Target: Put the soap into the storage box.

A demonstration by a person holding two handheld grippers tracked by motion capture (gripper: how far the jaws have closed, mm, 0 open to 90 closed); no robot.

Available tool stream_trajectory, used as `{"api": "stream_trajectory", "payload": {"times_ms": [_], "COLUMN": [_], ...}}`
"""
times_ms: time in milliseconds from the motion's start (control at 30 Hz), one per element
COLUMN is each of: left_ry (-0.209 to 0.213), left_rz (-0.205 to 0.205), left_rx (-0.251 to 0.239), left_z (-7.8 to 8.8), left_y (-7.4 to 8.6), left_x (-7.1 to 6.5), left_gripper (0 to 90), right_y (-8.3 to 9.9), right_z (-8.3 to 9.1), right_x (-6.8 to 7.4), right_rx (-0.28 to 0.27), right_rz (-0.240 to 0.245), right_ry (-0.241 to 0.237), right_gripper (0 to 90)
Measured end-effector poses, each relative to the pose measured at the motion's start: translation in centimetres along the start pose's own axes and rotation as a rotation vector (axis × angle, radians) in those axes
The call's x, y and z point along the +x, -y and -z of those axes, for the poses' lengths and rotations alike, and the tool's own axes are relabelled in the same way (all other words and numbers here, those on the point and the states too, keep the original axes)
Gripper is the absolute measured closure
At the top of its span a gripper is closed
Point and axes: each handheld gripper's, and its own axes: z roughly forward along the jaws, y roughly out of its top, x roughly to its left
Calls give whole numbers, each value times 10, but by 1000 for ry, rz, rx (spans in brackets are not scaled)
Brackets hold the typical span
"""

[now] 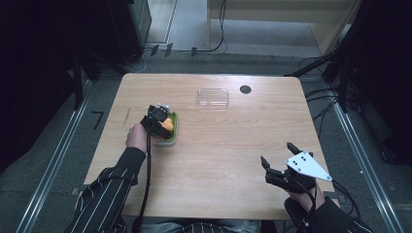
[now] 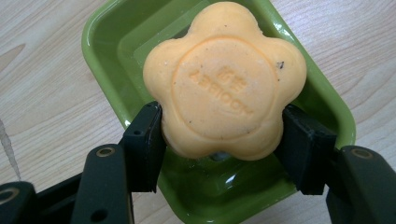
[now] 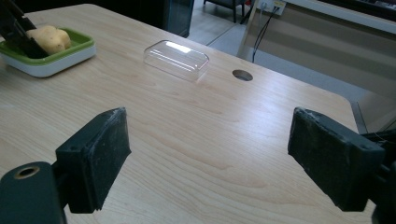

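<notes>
A clear plastic lid [image 1: 213,97] is being left on the far middle of the wooden table [image 1: 218,160], with a round dark hole [image 1: 245,89] in the tabletop just to its right. Both are lying well apart from the green soap dish [image 1: 173,131] at the left, and nothing is standing between the dish and the lid.

In the left gripper view, raised lettering is being shown on the face of the orange flower-shaped soap [image 2: 225,81], along with a few dark specks and wet glints in the dish [image 2: 107,42] beneath it. In the right gripper view, the dish [image 3: 56,56] is being shown with a white base under its green rim, and the lid [image 3: 176,59] is being seen as a domed box.

The soap is being clamped at its lower lobes by the left gripper [image 2: 223,140], whose pads are pressing on both its sides, over the dish. The right gripper [image 1: 277,160] is being held with its jaws spread wide and nothing between them, near the right front edge of the table, well apart from the soap.
</notes>
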Motion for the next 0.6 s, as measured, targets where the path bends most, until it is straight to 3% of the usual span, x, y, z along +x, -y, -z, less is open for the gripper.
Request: {"api": "stream_trajectory", "payload": {"times_ms": [400,600], "left_ry": [-25,-30], "left_rz": [-5,2], "left_rx": [20,2], "left_z": [-1,2], "left_y": [-3,-2], "left_x": [-5,-4], "left_gripper": [340,317], "right_y": [3,3], "right_z": [7,7], "right_x": [-3,-3], "right_rx": [-8,-7], "right_rz": [-7,-9], "right_ry": [14,13], "right_gripper": [134,134]}}
